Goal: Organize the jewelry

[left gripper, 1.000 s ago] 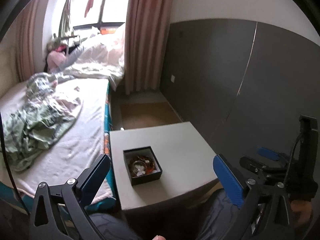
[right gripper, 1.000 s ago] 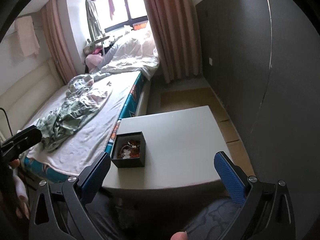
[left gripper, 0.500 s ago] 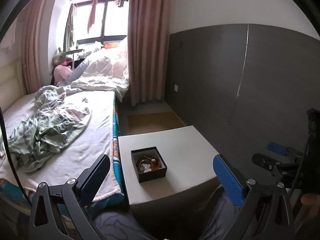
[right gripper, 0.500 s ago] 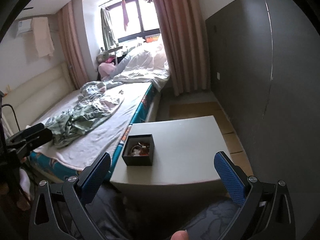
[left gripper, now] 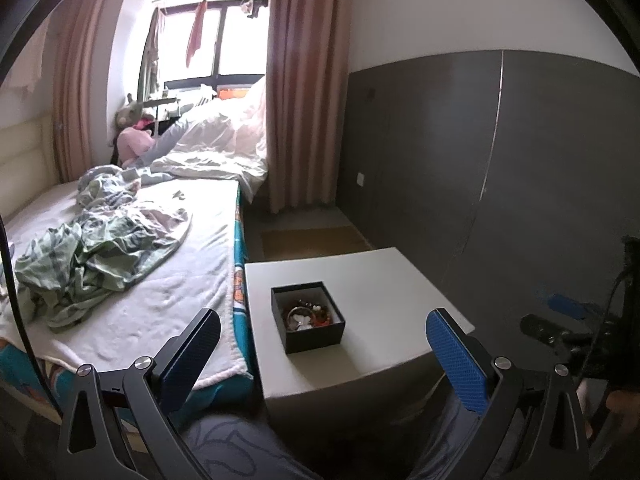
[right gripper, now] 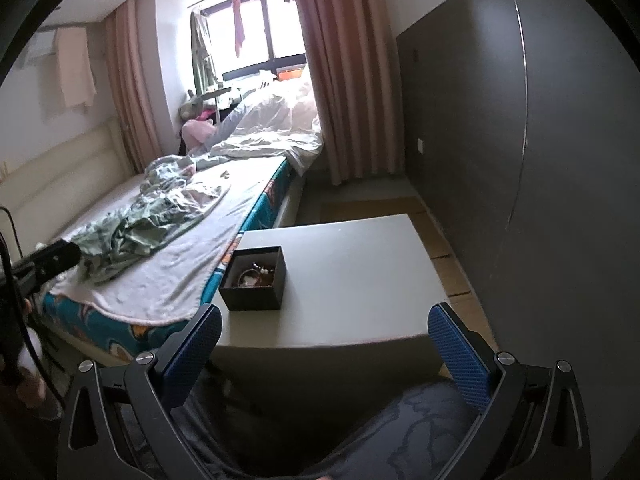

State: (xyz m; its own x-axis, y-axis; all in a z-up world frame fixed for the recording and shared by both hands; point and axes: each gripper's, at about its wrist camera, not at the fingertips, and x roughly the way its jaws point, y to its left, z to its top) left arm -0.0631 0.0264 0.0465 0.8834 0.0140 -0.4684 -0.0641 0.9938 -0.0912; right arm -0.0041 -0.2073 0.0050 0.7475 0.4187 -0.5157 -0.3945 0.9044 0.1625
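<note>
Jaws spread wide and empty on left gripper (left gripper: 320, 356) and right gripper (right gripper: 324, 354). Jewelry box (left gripper: 307, 316) on table (left gripper: 372, 280): 12 o'clock from left, 11 o'clock from right; left better lined up.

Your bench (left gripper: 360, 276) top is bare except for the open black box (left gripper: 307, 317) near its bed-side edge, so you have free room over the whole wall-side half and the far end. On the box's side, the bed (left gripper: 160, 292) with its hanging white blanket (right gripper: 168, 280) butts against the bench, and the dark wall panel (right gripper: 560, 200) closes in the other side across a strip of floor. Both pairs of fingers (left gripper: 456, 356) (right gripper: 460, 354) stand spread wide before the near edge, above your knees (right gripper: 400, 432).
</note>
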